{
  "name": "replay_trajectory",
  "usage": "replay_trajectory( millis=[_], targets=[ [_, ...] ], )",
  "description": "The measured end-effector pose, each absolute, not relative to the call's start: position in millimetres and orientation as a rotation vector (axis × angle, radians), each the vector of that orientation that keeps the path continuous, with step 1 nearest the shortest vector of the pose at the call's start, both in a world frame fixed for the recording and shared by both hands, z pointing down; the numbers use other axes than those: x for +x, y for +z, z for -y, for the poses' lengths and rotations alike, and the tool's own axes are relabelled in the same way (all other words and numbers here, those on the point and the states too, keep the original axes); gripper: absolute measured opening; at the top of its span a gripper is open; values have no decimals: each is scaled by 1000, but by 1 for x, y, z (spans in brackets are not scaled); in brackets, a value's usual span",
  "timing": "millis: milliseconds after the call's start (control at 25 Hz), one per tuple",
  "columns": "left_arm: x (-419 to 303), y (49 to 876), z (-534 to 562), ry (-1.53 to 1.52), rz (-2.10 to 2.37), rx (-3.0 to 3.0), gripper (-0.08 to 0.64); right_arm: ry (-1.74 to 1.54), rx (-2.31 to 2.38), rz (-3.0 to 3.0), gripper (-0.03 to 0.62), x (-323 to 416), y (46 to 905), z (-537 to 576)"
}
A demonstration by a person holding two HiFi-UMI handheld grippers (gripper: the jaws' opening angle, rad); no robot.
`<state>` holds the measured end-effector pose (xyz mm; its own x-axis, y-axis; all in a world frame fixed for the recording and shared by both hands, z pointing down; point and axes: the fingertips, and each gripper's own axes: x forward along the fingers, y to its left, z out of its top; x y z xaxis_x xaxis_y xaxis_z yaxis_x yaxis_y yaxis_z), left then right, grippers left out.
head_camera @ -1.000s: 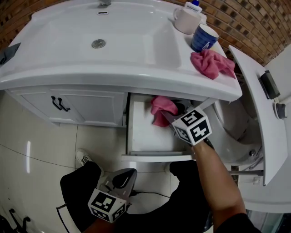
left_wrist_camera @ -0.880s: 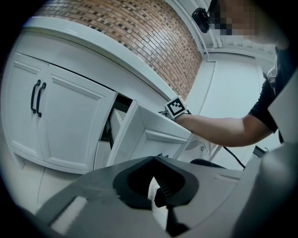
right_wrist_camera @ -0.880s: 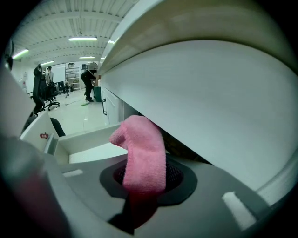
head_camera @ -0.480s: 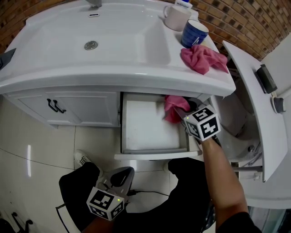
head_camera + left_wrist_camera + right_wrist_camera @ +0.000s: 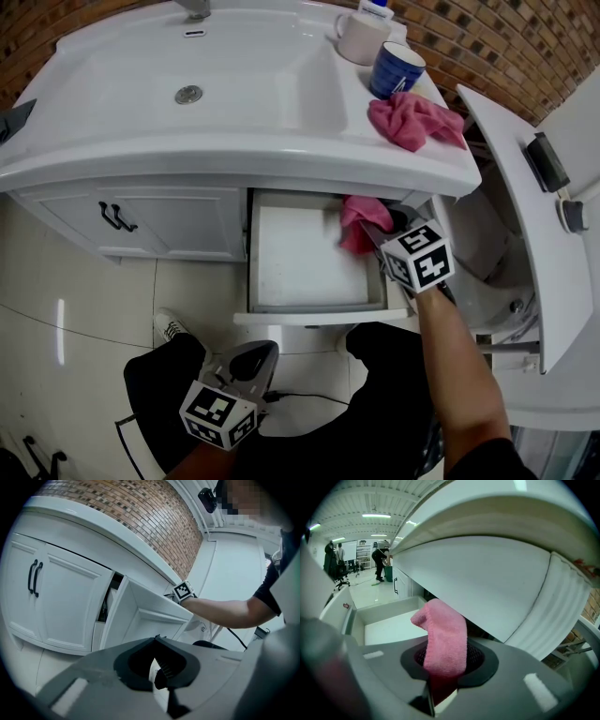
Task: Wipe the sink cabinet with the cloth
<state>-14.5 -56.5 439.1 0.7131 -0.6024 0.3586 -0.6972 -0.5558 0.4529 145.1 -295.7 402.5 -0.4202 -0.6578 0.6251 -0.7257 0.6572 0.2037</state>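
Note:
A white sink cabinet [image 5: 169,220] stands under a white basin [image 5: 187,84]; its drawer [image 5: 309,302] is pulled out. My right gripper [image 5: 373,232] reaches into the drawer's back right corner, shut on a pink cloth [image 5: 358,221] that presses against the drawer's right wall. In the right gripper view the pink cloth [image 5: 443,637] hangs folded between the jaws, with the drawer's floor [image 5: 391,629] beyond. My left gripper [image 5: 253,360] hangs low over the floor, away from the cabinet, shut with nothing in it. The left gripper view shows the drawer's front [image 5: 145,616] and the cabinet doors [image 5: 51,597].
A second pink cloth [image 5: 412,120] lies on the counter's right end beside a blue mug [image 5: 394,68] and a white mug [image 5: 361,37]. A white open door panel [image 5: 525,206] stands at the right. Black handles [image 5: 112,217] sit on the left cabinet door. Tiled floor [image 5: 75,309] lies below.
The right gripper carried the pink cloth from the drawer's back middle to its back right corner. The view shifted slightly. The left gripper stayed low.

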Motion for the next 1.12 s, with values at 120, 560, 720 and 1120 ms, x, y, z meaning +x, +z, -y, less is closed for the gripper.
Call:
replay_trajectory(
  millis=[120, 560, 720, 1120],
  targets=[
    [-16, 437, 55, 231, 994, 2353, 5, 101, 1053, 2194, 94, 144, 390, 284],
    [-25, 379, 42, 170, 1062, 2431, 5, -63, 1125, 2302, 94, 145, 295, 197],
    [-30, 357, 33, 151, 1093, 2455, 5, 20, 1217, 2446, 94, 146, 264, 151],
    [-26, 314, 14, 167, 1128, 2526, 5, 265, 1260, 2593, 94, 148, 272, 64]
  ],
)
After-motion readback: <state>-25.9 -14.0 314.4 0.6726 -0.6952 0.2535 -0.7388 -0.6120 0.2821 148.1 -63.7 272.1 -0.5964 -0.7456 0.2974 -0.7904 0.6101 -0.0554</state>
